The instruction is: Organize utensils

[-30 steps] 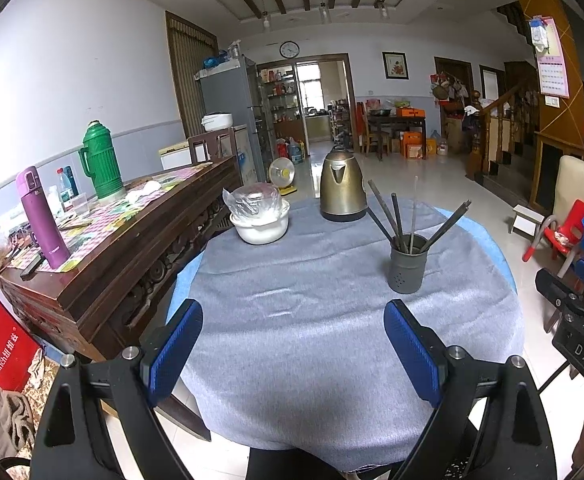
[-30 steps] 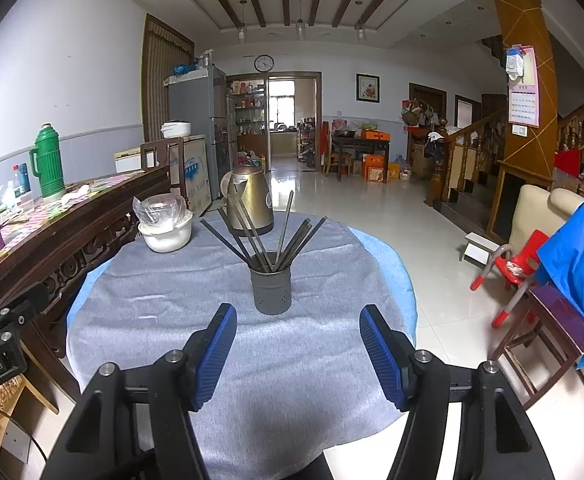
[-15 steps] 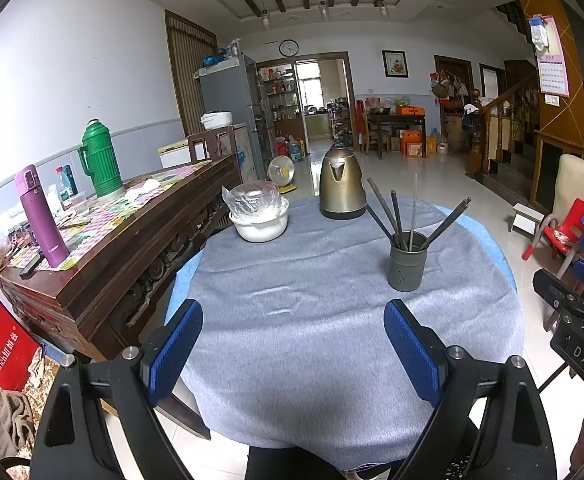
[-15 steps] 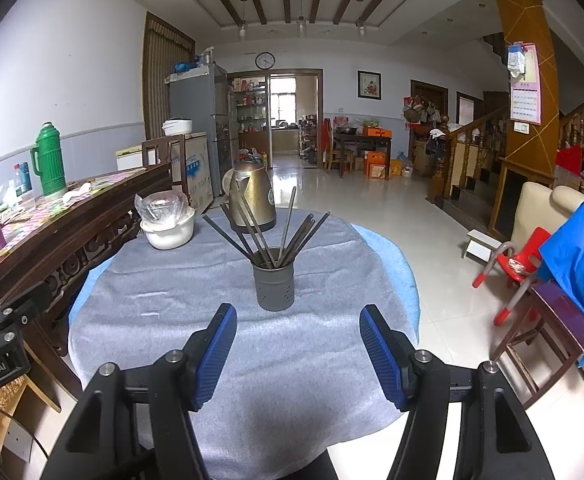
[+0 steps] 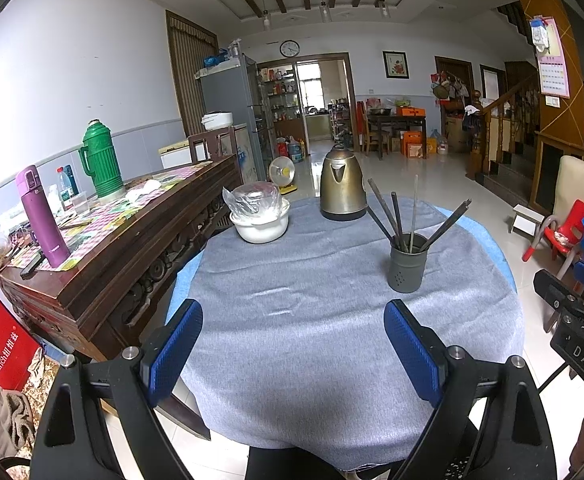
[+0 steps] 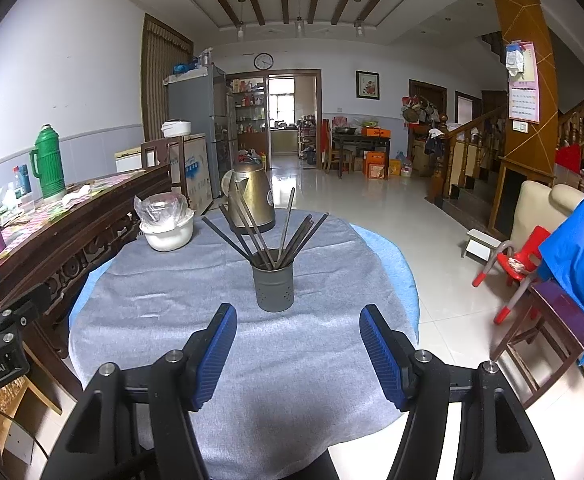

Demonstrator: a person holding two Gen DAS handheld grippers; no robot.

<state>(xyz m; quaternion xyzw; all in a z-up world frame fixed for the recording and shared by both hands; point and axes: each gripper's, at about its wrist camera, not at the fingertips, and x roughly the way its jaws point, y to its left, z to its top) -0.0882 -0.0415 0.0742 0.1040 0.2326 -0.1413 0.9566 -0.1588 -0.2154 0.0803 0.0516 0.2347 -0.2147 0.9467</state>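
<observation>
A grey perforated utensil holder (image 5: 406,263) (image 6: 273,285) stands upright on the round table's grey cloth (image 5: 312,320) (image 6: 163,304). Several dark chopsticks (image 5: 396,216) (image 6: 247,226) lean outward in it. My left gripper (image 5: 294,346) hangs open over the near edge of the table, with the holder ahead and to the right. My right gripper (image 6: 298,350) is open too, its blue pads (image 6: 380,354) empty, and the holder is straight ahead just beyond the fingertips. Part of the right gripper's body (image 5: 572,332) shows at the left wrist view's right edge.
A brass kettle (image 5: 342,186) (image 6: 251,200) and a white bowl with a plastic bag (image 5: 260,216) (image 6: 167,224) stand at the table's far side. A wooden sideboard (image 5: 123,248) with a green thermos (image 5: 100,160) and purple flask (image 5: 41,216) is close on the left. Chairs (image 6: 520,264) stand to the right.
</observation>
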